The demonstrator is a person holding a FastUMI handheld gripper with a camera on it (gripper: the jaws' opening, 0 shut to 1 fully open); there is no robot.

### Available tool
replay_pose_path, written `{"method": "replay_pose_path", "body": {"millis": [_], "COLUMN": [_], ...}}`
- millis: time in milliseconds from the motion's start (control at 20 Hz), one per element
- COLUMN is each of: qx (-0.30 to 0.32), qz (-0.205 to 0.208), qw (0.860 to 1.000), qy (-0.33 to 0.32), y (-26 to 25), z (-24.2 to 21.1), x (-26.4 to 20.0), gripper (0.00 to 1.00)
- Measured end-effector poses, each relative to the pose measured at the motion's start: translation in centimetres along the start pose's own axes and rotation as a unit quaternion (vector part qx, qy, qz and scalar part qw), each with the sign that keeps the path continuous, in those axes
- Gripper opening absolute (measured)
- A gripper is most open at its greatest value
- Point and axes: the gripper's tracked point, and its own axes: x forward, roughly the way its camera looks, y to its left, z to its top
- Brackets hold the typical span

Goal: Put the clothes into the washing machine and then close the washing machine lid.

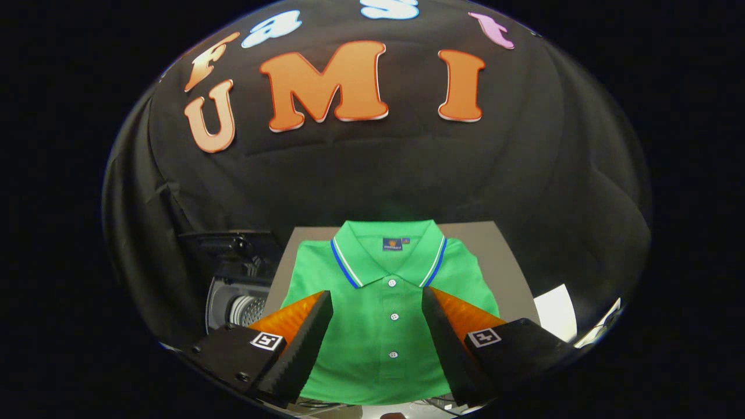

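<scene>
Shirt (378,326), green and folded, is lying flat on a gray board (495,256), right below the gripper (377,302). The gripper's fingers are standing wide apart and are holding nothing; the shirt's row of white buttons is showing between them. The blue and white collar is lying just beyond the fingers. The washing machine (236,302) is sitting off to the left of the fingers, with its lid up.

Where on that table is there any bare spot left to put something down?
The green polo shirt covers most of the grey table. Bare strips remain beside its right sleeve and behind the collar. The washing machine crowds the left. The hand-held gripper is open, fingers over the shirt.
</scene>
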Motion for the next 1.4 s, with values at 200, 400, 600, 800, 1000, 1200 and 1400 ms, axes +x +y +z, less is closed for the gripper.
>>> {"method": "replay_pose_path", "body": {"millis": [200, 400, 600, 800, 1000, 1200, 1400], "qx": [-0.005, 0.003, 0.022, 0.004, 0.002, -0.003, 0.014], "qz": [-0.017, -0.021, -0.016, -0.01, -0.008, -0.001, 0.005], "qw": [0.995, 0.985, 0.973, 0.967, 0.96, 0.961, 0.966], "qy": [0.099, 0.17, 0.23, 0.254, 0.279, 0.277, 0.257], "y": [-0.8, -0.9, -1.1, -1.0, -1.1, -2.0, -2.4], "z": [-1.6, -3.1, -4.5, -4.6, -4.6, -4.6, -4.3], "x": [1.9, 3.3, 4.3, 4.7, 4.8, 4.9, 4.7], "gripper": [0.99, 0.99, 0.99, 1.0, 1.0, 0.64, 0.21]}}
